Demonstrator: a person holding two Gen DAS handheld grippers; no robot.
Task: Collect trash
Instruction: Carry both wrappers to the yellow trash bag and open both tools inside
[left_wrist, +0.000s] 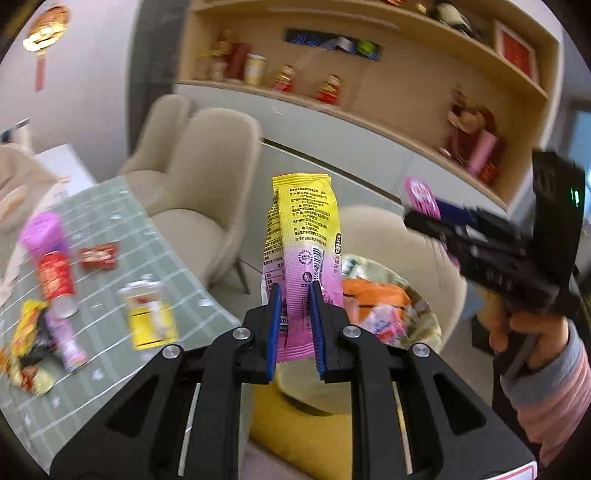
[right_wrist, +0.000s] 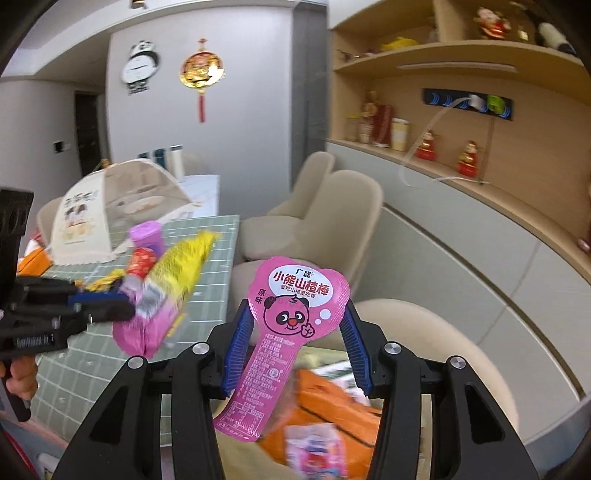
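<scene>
- Left gripper (left_wrist: 293, 328) jaws pinch the yellow-pink snack wrapper (left_wrist: 303, 243) by its lower end, above the trash bin (left_wrist: 432, 325)
- Right gripper (right_wrist: 297, 350) jaws look slack around the pink panda wrapper (right_wrist: 291, 325)
- Both seem light, limp, slippery film

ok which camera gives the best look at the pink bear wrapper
The right wrist view: the pink bear wrapper faces the lens, sharp and whole, between the right gripper fingers. The left wrist view shows only its blurred top edge sticking out past that gripper.
</scene>
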